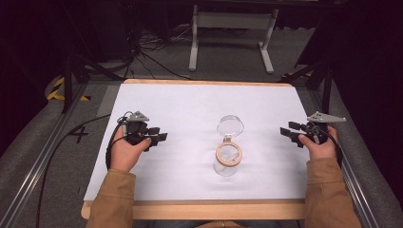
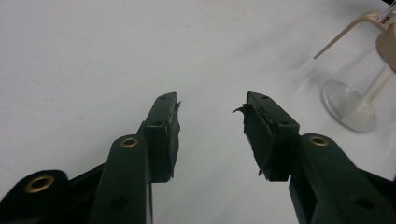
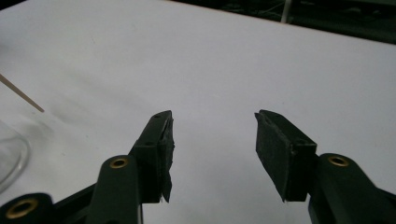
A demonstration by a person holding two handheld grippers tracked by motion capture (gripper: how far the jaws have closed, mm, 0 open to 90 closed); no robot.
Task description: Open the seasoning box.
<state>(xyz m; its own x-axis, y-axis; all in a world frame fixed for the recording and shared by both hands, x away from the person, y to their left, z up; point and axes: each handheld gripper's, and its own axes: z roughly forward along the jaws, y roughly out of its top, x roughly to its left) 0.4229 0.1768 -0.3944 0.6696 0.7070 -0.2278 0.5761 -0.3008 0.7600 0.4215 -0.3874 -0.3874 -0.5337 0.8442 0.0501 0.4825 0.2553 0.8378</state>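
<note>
clear glass jar (image 1: 227,159) stands upright on the white sheet (image 1: 190,104) approx mid-table, a bit right of centre and toward the near edge. its mouth carries a tan ring (image 1: 229,153), and the round clear lid (image 1: 230,126) is swung back on the far side, tilted up and joined to the ring at a small hinge.

left gripper (image 1: 159,137) is in the person's left hand (image 1: 127,152), on the left part of the sheet, jaws pointing right toward the jar but well apart from it. in the left gripper view (image 2: 210,135) the jaws stand apart w/ nothing but white sheet between them; pads look worn, frayed at the edges. jar's clear base (image 2: 348,105) shows far right in that view, blurred, w/ a thin tan wire (image 2: 341,35) slanting up above it.

right gripper (image 1: 286,130) is in the right hand (image 1: 321,147), at the right edge of the sheet, jaws pointing left toward the jar, also well apart from it. right gripper view (image 3: 212,154): jaws spread wide, nothing between them, just sheet. a sliver of glass curve (image 3: 11,156) sits at the left edge of that view.

both hands rest low near the table; tan sleeves (image 1: 111,199) come in from the near side. wood table edge (image 1: 214,209) shows along the near side of the sheet. neither tool touches the jar.
</note>
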